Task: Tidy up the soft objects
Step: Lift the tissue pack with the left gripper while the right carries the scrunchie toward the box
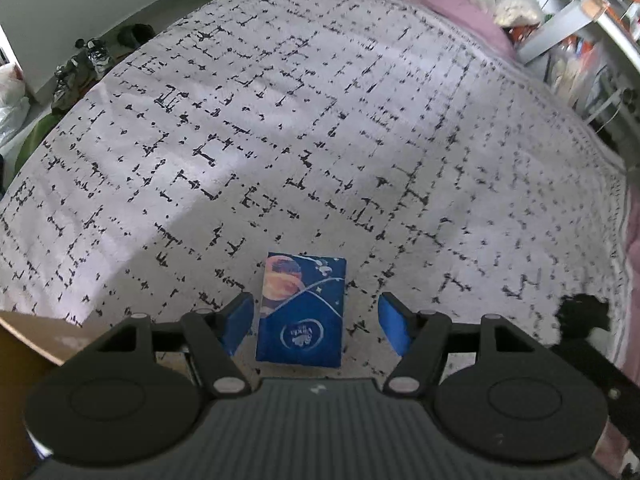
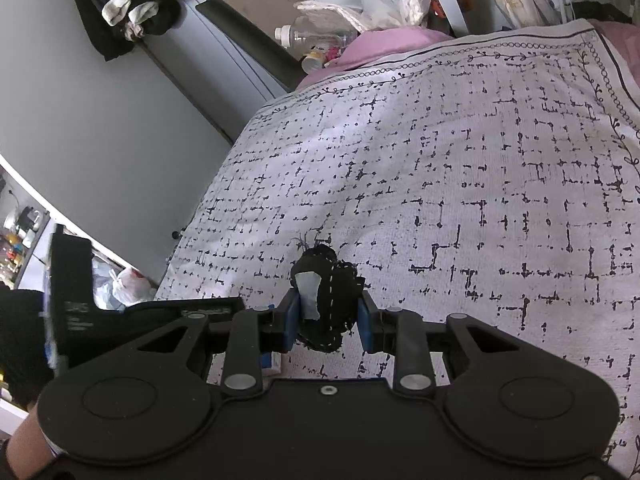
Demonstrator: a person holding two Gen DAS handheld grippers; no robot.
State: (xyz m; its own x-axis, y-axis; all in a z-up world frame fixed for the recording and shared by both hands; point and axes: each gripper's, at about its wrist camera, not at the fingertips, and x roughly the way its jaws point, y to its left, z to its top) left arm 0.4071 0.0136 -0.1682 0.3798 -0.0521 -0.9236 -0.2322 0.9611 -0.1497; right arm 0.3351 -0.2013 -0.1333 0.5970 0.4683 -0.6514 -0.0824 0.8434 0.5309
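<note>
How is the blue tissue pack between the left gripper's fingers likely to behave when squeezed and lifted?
The blue tissue pack looks like a soft wrapped packet, so it would probably give under the left gripper. Its glossy printed wrap may be a bit slippery. Lying flat on the bedspread, it seems unlikely to roll.

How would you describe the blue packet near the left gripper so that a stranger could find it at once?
Start at the white bedspread with black dashes and go to its near edge. There, between the fingers of the open left gripper, lies a flat blue tissue pack. Its orange planet print and its colour set it apart from the black cloth item nearby.
</note>
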